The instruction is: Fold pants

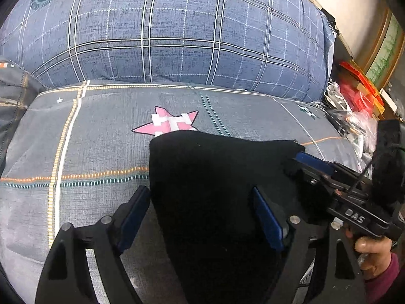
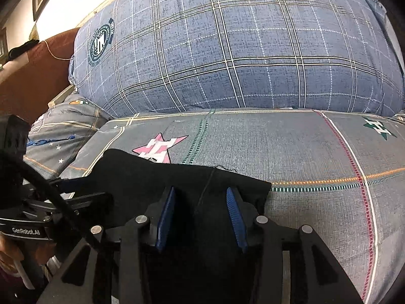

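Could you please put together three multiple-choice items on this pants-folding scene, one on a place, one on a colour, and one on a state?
1. Where do the black pants lie?
A. On the grey patterned bedsheet, in front of the blue plaid duvet
B. On top of the blue plaid duvet
C. On a bare wooden floor

2. What colour is the star printed on the sheet just beyond the pants?
A. Yellow
B. Pink
C. Purple

3. How does the left gripper stand?
A. Shut tight on a pillow
B. Out of sight
C. Open, with the pants between its fingers

Answers:
1. A, since the dark cloth rests on the grey sheet with the duvet bulging behind it.
2. B, since the star's points beside the cloth's far edge are pink with white blocks.
3. C, since its blue pads stand wide apart over the cloth.
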A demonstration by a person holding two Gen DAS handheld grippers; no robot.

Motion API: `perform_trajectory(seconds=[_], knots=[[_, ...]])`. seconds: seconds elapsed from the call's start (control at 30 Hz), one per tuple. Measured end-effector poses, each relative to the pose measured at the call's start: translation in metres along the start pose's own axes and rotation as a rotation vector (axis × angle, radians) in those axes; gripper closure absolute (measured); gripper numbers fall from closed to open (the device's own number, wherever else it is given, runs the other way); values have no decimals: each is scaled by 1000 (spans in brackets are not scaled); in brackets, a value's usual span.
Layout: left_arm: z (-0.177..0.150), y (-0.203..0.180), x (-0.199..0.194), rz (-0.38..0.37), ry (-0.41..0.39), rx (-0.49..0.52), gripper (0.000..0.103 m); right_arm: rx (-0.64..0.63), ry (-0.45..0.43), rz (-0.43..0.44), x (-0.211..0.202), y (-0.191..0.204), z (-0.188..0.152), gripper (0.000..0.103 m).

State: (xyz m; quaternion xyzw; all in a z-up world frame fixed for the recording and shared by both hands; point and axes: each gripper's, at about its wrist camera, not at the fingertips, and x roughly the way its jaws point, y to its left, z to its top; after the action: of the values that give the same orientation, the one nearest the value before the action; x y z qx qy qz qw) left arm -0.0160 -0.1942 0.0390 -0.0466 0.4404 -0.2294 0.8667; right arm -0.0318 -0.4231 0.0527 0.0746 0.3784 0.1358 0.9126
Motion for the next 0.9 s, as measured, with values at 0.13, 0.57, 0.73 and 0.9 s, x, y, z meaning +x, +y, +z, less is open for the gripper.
perform_trajectory(seconds=[0.13, 0.57, 0.73, 0.9], knots=[[-4, -5, -6, 20, -17, 12, 22, 3, -6, -21, -24, 2, -10, 57], [-16, -11, -38, 97, -67, 20, 21, -2, 52, -101, -46, 19, -53, 37], [-19, -11, -50, 108, -82, 7, 20, -12, 11, -90, -66, 29, -43, 37], [-22, -16, -58, 137, -102, 22, 19, -4, -39, -67, -77, 39, -36, 28]])
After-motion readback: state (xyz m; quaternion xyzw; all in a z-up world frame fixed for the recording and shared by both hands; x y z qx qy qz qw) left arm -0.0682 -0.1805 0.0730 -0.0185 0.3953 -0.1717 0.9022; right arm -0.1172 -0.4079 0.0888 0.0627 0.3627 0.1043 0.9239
